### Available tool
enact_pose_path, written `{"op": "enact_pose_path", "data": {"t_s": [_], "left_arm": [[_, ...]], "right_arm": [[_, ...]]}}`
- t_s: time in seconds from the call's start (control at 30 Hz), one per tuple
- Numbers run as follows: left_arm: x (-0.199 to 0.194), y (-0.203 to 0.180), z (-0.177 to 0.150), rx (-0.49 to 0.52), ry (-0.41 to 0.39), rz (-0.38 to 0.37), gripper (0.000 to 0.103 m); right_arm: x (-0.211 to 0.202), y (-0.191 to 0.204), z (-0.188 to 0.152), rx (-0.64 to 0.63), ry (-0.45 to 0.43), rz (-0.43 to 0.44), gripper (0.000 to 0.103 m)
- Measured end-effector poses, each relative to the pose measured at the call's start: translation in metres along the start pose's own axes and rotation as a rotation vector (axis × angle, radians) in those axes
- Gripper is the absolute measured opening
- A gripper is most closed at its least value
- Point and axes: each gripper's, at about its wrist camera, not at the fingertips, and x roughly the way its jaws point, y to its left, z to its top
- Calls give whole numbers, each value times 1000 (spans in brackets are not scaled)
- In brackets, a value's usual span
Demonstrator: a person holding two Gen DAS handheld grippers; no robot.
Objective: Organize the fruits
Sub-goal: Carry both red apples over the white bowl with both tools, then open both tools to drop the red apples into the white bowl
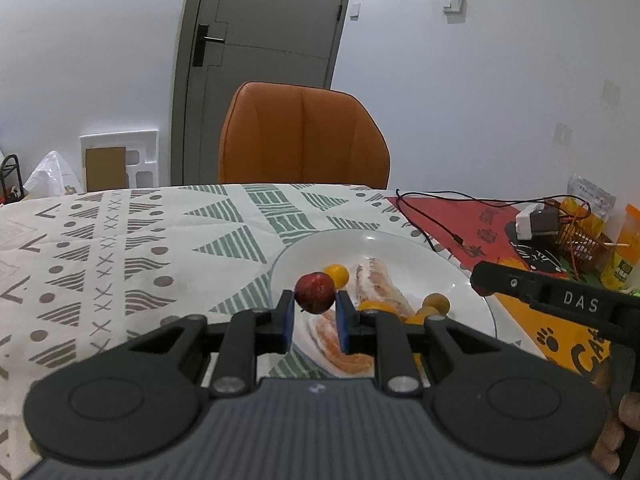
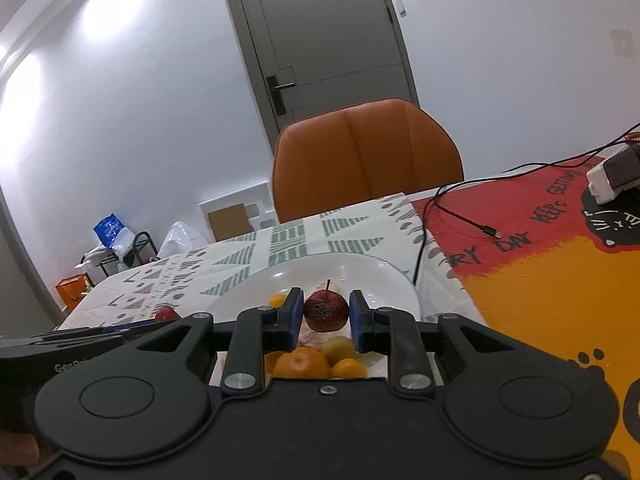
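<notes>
- A small red fruit [image 1: 315,293] is clamped between the blue pads of the left hand-held gripper [image 1: 312,314], held in the air over the near-left part of the white plate [image 1: 460,280].
- A second, darker red fruit with a short upright stem [image 2: 326,310] is clamped in the right hand-held gripper [image 2: 326,320], also above the plate.
- Both fruits are pinched across their widest middle, pads on opposite sides; that hold looks sound.
- Fruits are judged light, round and smooth-skinned, so rolling or slipping out is likely if the grip is eased early.
- Flesh is judged firm but bruisable; hard squeezing is not advised.
- The stem is judged too thin and brittle to be used as a hold.
- Already on the plate are an orange [image 2: 300,362], small yellow fruits [image 1: 337,275], round brownish ones [image 1: 436,303], and pale pink-tinged slices [image 1: 380,284], kind not identifiable.
- The plate sits on the patterned cloth [image 1: 120,248] covering the desk; round fruits are expected to roll on release, so a low set-down against the pile is judged safer.
</notes>
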Motion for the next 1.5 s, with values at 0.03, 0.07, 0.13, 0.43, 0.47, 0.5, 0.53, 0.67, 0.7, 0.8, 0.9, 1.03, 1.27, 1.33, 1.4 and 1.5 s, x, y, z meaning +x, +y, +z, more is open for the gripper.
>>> {"op": "enact_pose_path", "data": {"t_s": [0.03,0.07,0.13,0.43,0.47,0.5,0.53,0.67,0.7,0.8,0.9,1.03,1.27,1.33,1.4,1.5], "left_arm": [[3,0,1,1,4,1,20],[6,-1,2,2,7,2,20],[10,-2,3,4,13,3,20],[32,-8,7,9,36,4,20],[34,-9,8,12,37,1,20],[36,-10,8,13,39,-2,20],[38,-11,9,15,40,-3,20],[45,-14,11,24,46,-3,20],[46,-15,11,27,48,-2,21],[45,-17,11,40,47,18,24],[41,-15,11,36,47,21,24],[32,-13,10,26,48,26,26],[8,-7,9,20,17,57,58],[3,-4,9,13,18,66,66],[-3,-2,8,9,13,78,72],[-13,1,8,1,4,82,78]], "right_arm": [[2,-2,1,1,3,-3,23],[4,-4,1,3,6,-5,23],[8,-7,2,3,11,-8,23],[27,-7,5,-6,47,7,23],[29,-7,5,-5,50,9,23],[31,-6,5,-2,52,13,23],[32,-6,4,-1,55,20,24],[34,-7,2,-2,56,21,30],[33,-7,2,0,56,21,30],[30,-9,1,8,55,14,30],[26,-12,0,14,54,10,30],[22,-13,-2,25,59,3,31],[7,-5,-6,15,58,-33,44],[3,-2,-6,10,56,-35,46],[0,1,-6,3,53,-34,52],[-6,6,-7,-7,45,-34,62]]}}
